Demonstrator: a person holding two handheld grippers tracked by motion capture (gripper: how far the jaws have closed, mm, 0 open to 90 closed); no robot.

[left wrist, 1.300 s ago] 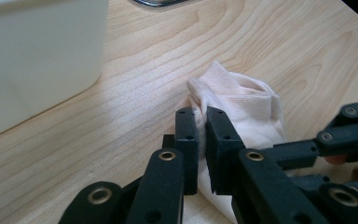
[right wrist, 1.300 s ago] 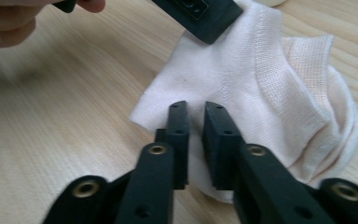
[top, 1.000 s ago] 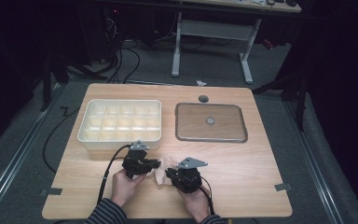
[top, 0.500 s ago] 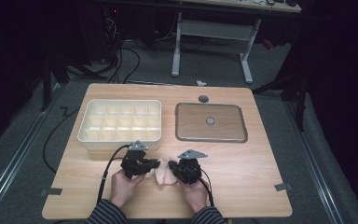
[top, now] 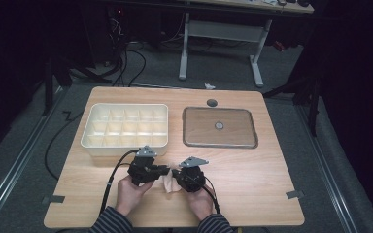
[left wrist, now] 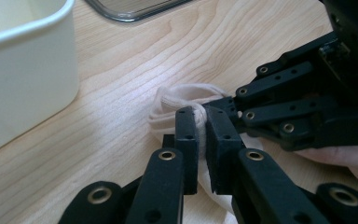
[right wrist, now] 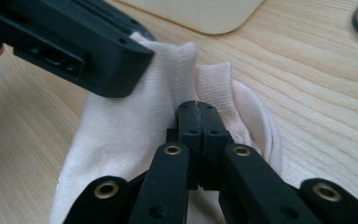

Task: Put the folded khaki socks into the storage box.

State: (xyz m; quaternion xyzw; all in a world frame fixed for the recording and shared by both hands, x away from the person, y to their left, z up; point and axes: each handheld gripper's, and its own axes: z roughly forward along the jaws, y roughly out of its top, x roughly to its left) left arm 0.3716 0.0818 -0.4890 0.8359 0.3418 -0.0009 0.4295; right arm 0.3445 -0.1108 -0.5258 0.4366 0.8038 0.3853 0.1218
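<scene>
- A pale cream knitted sock (top: 167,183) is seen low in the middle of the high view, lying on the light wooden counter (top: 252,184) between the two grippers.
- The left gripper (top: 164,170) is held just left of the sock in the high view; in the left gripper view its black fingers (left wrist: 186,135) are clamped on a fold of the sock (left wrist: 186,100), with a thin strip of fabric pinched between them.
- The right gripper (top: 175,174) is held just right of the sock in the high view; in the right gripper view its fingers (right wrist: 189,126) are pressed together low in the middle of the frame, closed on the sock (right wrist: 135,126) near its ribbed cuff.
- In the left gripper view the right gripper (left wrist: 223,105) is seen entering from the right edge, its tips touching the bunched fabric.
- In the right gripper view the left gripper (right wrist: 121,60) is seen across the upper left of the frame, resting against the sock.
- A white plastic tray with many small compartments (top: 126,127) is placed in the left middle of the high view, just above the left gripper.
- A flat rectangular grey metal lid with a small round knob (top: 219,127) is laid to the right of the tray, apart from it.
- Two hands and striped sleeves (top: 111,221) are seen at the bottom edge of the high view.
</scene>
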